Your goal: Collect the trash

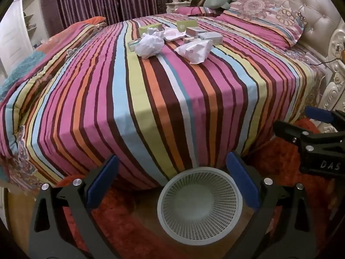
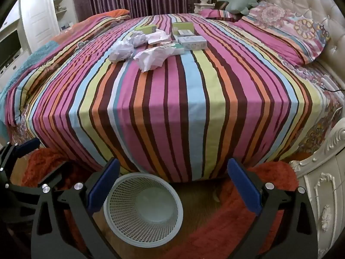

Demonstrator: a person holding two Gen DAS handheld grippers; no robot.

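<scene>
We stand at the foot of the bed [image 2: 172,99] with both tools tilted down and nothing in either. The left gripper [image 1: 172,181] has its blue fingers [image 1: 103,179] spread wide over the white mesh basket [image 1: 199,205] on the floor; the right gripper [image 2: 172,183] is spread just as wide, with the same basket showing low between its fingers.

The trash sits well up the striped bedspread, far from us: crumpled paper wads [image 2: 121,51], a larger crumpled sheet [image 2: 153,58], and several small boxes [image 2: 194,42] packed close behind them. From here we cannot tell exactly how many boxes there are, since the wads cover some of them.

What worries us is the reach. In our judgement, the pile lies far enough in that a stretched approach could arrive shallow and push a wad away instead of closing round it. The soft spread may give under a downward press, so the fingers could pinch fabric along with paper. Light wads can also slip from a loose hold on the way back, and land on the red rug [image 2: 258,185] beside the basket.
</scene>
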